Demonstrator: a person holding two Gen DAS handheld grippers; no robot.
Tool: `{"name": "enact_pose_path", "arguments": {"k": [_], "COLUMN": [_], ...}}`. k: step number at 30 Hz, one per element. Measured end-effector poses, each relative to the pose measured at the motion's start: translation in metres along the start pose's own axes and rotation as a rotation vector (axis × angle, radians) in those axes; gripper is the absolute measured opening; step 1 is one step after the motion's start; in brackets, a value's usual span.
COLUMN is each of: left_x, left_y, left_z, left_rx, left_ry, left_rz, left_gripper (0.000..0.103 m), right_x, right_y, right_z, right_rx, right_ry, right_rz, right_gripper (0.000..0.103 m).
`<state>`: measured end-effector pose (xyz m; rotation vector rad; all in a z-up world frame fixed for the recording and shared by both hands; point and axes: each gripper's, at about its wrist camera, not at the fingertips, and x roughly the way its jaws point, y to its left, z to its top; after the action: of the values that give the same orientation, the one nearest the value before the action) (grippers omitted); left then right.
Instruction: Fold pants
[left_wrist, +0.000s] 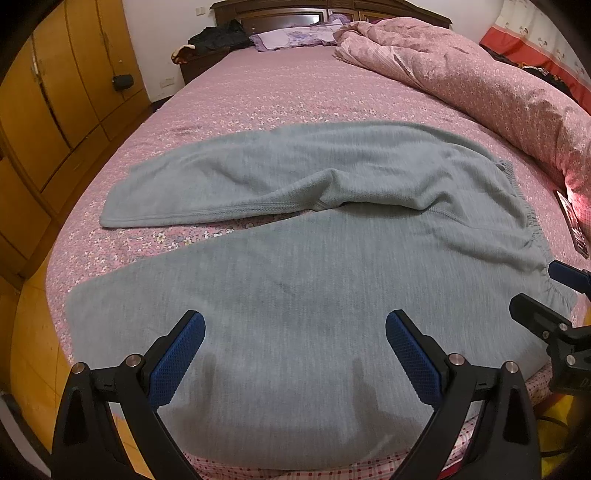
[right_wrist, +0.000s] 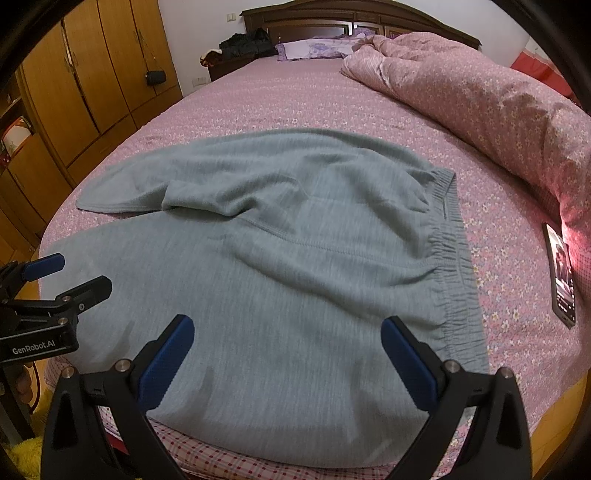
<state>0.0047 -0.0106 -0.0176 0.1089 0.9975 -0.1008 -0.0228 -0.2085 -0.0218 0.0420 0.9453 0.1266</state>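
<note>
1. Blue-padded fingers frame the bottom of both views. Our left gripper (left_wrist: 295, 354) and our right gripper (right_wrist: 288, 354) each hover with jaws spread wide and nothing between them.

2. Directly under and ahead of both grippers lie the grey-green pants (left_wrist: 295, 258), spread on the pink floral bed (left_wrist: 277, 92). The near leg reaches the bed's near edge, where it hangs slightly over.

3. The pants' long axis runs side to side across us. The elastic waistband (right_wrist: 454, 266) is to our right; the leg cuffs are to our left.

4. Our right gripper is nearer the waistband, which sits just right of its fingers. Our left gripper is over the middle of the near leg, closer to the cuff end.

5. Beyond the near leg, the far leg (left_wrist: 207, 184) lies roughly parallel, rumpled near the crotch, with a wedge of bedsheet showing between the two legs towards the cuffs.

6. We judge no fold is made yet; bringing one leg onto the other looks like the likely first step.

7. Farther right, a phone (right_wrist: 561, 273) lies near a bunched pink duvet (right_wrist: 480, 92). Pillows and a dark headboard sit farthest away.
</note>
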Motion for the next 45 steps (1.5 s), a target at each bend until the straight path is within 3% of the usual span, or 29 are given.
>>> {"name": "enact_pose_path", "arguments": {"k": [45], "left_x": [0.028], "left_y": [0.001], "left_z": [-0.002], "left_rx": [-0.009], "left_ry": [0.094], "left_rz": [-0.036], "left_gripper": [0.095], "right_x": [0.022], "right_y": [0.004], "right_z": [0.004], "right_rx": [-0.012], "right_ry": [0.085], "right_rz": [0.007], "right_gripper": [0.103]}}
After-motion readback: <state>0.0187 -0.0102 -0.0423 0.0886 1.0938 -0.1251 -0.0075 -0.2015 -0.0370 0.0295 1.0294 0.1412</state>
